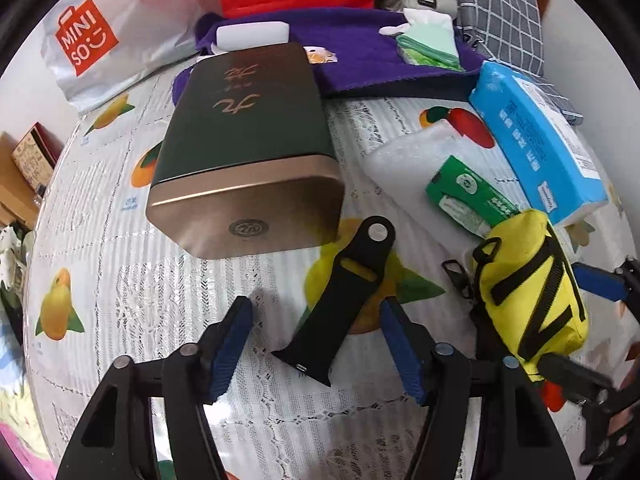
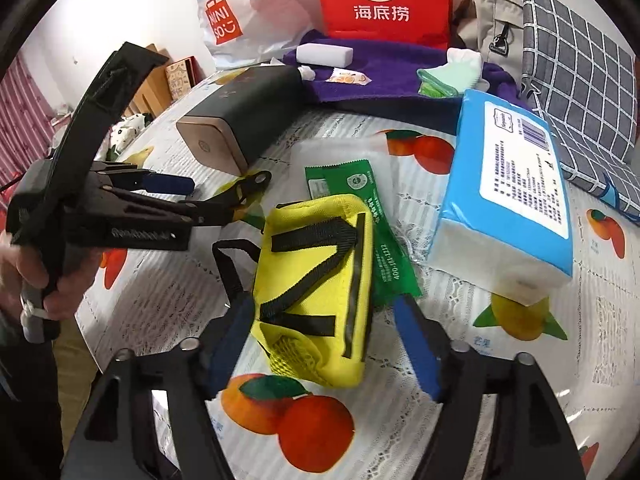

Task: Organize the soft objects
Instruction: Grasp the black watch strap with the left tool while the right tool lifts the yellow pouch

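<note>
A black watch strap (image 1: 336,300) lies on the fruit-print tablecloth between the open fingers of my left gripper (image 1: 316,344); the pads stand on either side of it, not touching. A yellow pouch with black straps (image 2: 316,288) lies between the open fingers of my right gripper (image 2: 324,340); it also shows in the left wrist view (image 1: 532,300). The left gripper (image 2: 212,196) shows in the right wrist view, over the strap (image 2: 248,188).
A dark green and gold tin (image 1: 248,152) lies behind the strap. A green sachet (image 2: 360,208), a blue tissue pack (image 2: 508,184), a purple towel (image 1: 360,56) with a white block (image 1: 252,36), a red bag (image 2: 384,0), a MINISO bag (image 1: 88,40) and checked cloth (image 2: 580,80) surround them.
</note>
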Motion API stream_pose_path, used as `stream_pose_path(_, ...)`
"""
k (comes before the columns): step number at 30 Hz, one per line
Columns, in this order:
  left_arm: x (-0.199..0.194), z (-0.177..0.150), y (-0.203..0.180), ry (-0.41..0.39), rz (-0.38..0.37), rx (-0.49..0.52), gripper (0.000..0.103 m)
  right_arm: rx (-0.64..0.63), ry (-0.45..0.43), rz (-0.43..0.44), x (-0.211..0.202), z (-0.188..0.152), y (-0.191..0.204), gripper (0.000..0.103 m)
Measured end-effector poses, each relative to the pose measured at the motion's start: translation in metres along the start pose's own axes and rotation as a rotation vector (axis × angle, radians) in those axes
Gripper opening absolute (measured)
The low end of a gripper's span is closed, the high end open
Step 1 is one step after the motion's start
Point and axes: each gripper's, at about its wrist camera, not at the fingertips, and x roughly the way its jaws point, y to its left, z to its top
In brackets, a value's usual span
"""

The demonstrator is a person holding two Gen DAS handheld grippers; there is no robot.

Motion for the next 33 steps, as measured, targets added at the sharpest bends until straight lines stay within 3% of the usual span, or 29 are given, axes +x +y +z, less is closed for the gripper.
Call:
stream_pose_path(5,-0.007,-0.007,0.004,0.018,-0.021,-0.003,0.046,0.003,0.012,-0.057,0.016,0.006,0.015,0.078)
stream_pose_path(11,-0.01,-0.014,0.008,0.007,-0.06,-0.002,0.046,-0.069,0.0,-0.193,0.036,0.004,0.035,0.079)
stream_pose_path(16,-0.008,-0.01,0.007,-0.006,-0.055,0.024,0.046,-0.086,-0.027,-0.172,0.026,-0.003,0.035,0.066)
stream_pose_path(19,-0.005,-0.005,0.0,-0.009,-0.039,0.041,0.046,-0.087,-0.041,-0.152,0.014,-0.009,0.034,0.065)
stream_pose_path(21,-0.006,-0.006,-0.004,-0.011,-0.044,0.047,0.038,-0.081,-0.059,-0.125,0.002,-0.012,0.032,0.065)
stream_pose_path(23,-0.008,-0.007,-0.006,0.0,-0.076,0.041,0.021,-0.065,-0.075,-0.107,-0.008,-0.015,0.028,0.065)
stream_pose_path(26,-0.011,-0.01,-0.009,0.019,-0.132,0.033,0.021,-0.03,-0.096,-0.105,-0.022,-0.02,0.014,0.065)
stream_pose_path(33,-0.01,-0.01,-0.018,0.014,-0.106,0.021,0.028,0.058,-0.115,-0.194,-0.042,-0.042,-0.034,0.065)
